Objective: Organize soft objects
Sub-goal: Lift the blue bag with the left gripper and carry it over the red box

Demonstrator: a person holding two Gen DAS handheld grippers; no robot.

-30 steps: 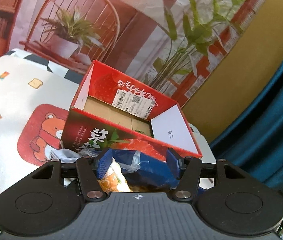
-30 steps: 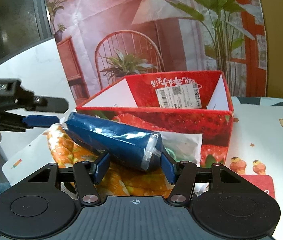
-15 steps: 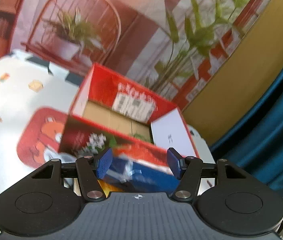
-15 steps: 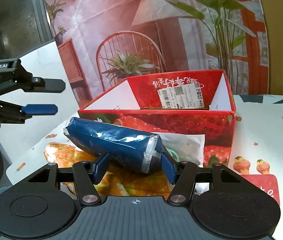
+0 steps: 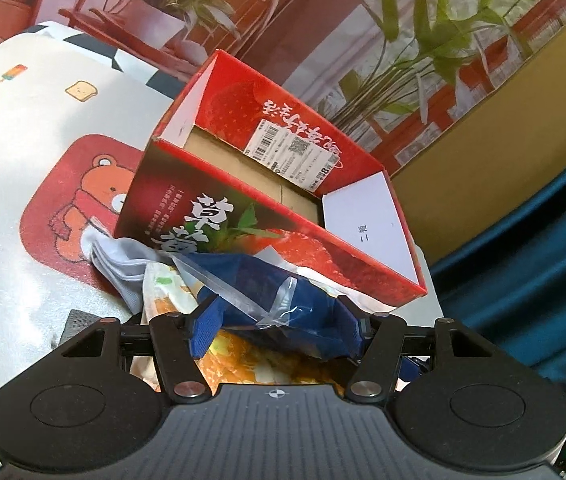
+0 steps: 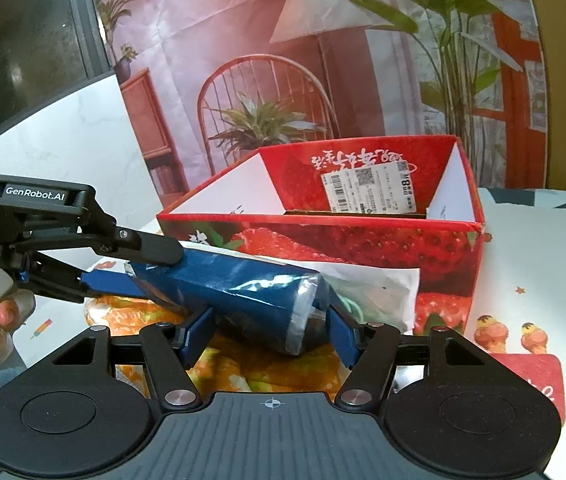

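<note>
Blue packet, left wrist view: the blue packet (image 5: 283,300) lay across the pile in front of the red strawberry box (image 5: 275,216), between the fingers of my left gripper (image 5: 279,326).
Left gripper state: the jaws stood part open around the packet; I could not tell whether the pads pressed on it, so I counted no grip.
Pile beneath: an orange printed cloth (image 5: 251,356) lay under the packet and a white bag (image 5: 123,264) to its left, both near the box's front wall.
Blue packet, right wrist view: the packet's taped end sat between the fingers of my right gripper (image 6: 271,338), whose jaws were opening, the pads standing just clear of the wrapping.
Left gripper seen from the right: it reached in from the left, with one finger over the packet's far end and one under it.
Step in hand, as I judged it: passing the packet to the left gripper for the lift into the box.
How to do it well: I judged it best to close the left squarely on the packet's body, not on the loose clear wrap, before drawing the right away, and to lift clear of the box's near rim.
</note>
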